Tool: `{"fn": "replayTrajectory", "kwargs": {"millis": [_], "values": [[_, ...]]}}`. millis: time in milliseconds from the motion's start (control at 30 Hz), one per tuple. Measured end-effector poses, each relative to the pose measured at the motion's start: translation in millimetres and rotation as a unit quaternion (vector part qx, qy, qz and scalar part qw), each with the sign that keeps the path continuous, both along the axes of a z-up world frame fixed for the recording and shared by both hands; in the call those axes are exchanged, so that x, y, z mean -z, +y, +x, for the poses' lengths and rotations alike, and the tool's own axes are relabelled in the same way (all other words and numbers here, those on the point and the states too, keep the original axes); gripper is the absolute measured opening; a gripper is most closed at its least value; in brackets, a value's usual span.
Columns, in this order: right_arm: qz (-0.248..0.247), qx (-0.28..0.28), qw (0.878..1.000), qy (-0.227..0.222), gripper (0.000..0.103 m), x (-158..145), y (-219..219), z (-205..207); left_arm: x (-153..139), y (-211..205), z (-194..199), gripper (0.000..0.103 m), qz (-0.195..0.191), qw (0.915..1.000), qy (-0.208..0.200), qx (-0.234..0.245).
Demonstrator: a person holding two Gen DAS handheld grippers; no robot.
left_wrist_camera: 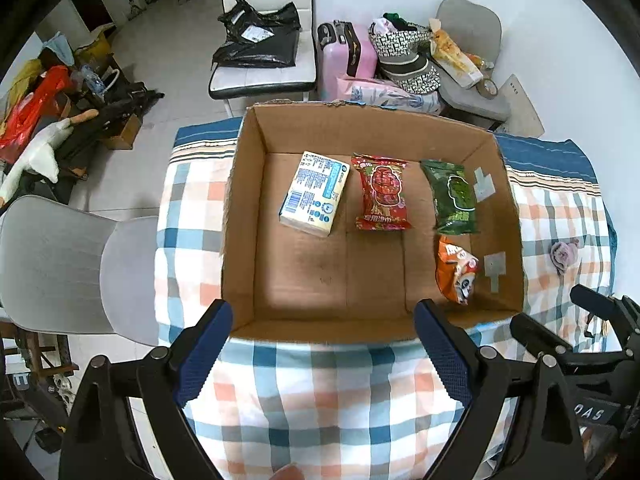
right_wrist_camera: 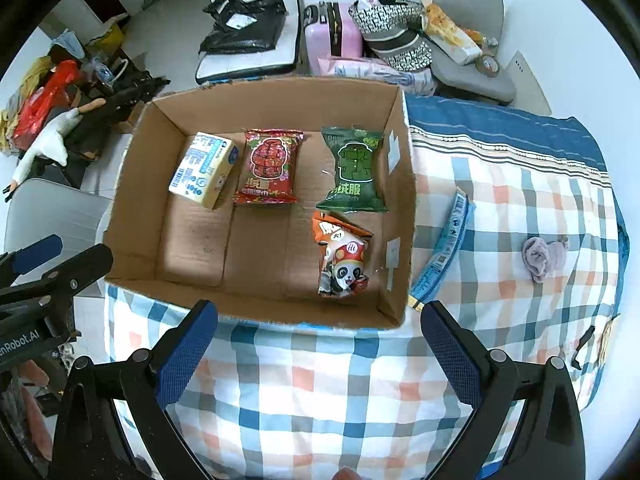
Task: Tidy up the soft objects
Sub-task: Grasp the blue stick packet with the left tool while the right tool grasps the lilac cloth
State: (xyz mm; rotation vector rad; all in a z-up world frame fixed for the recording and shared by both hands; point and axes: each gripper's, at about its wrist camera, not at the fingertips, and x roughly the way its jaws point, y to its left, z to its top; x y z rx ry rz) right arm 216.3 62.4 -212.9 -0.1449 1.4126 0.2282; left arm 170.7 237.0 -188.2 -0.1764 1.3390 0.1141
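Four soft packs already lie inside the cardboard box [right_wrist_camera: 136,184], while a blue packet [right_wrist_camera: 446,256] and grey cloth [right_wrist_camera: 542,258] wait outside it, both the left gripper [left_wrist_camera: 323,354] and right gripper [right_wrist_camera: 320,354] released and empty.

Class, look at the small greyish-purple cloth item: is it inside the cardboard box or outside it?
Outside. The small greyish-purple cloth item lies bunched on the checked tablecloth, apart from the open cardboard box, right of its wall.

pink suitcase [left_wrist_camera: 346,56] | black bag [left_wrist_camera: 258,40] on white chair [left_wrist_camera: 264,76] | goose plush [left_wrist_camera: 42,148] on floor
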Motion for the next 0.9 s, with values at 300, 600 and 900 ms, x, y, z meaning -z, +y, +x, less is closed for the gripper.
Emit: {"fn": "replayTrajectory", "kwargs": {"millis": [300,600,900], "values": [[0.048,0.006,0.999,-0.015,0.103,-28,-33,-20,-26,-29,-22,0.093,0.003,0.9998,-0.016,-0.008],[0.069,0.078,0.994,-0.018,0.103,-40,-152,-20,-47,-152,15,0.093,0.016,0.9964,-0.034,0.077],[0.047,0.196,0.98,0.007,0.103,-4,-313,11,26,-297,100,0.093,0.062,0.9805,0.032,0.184]]}}
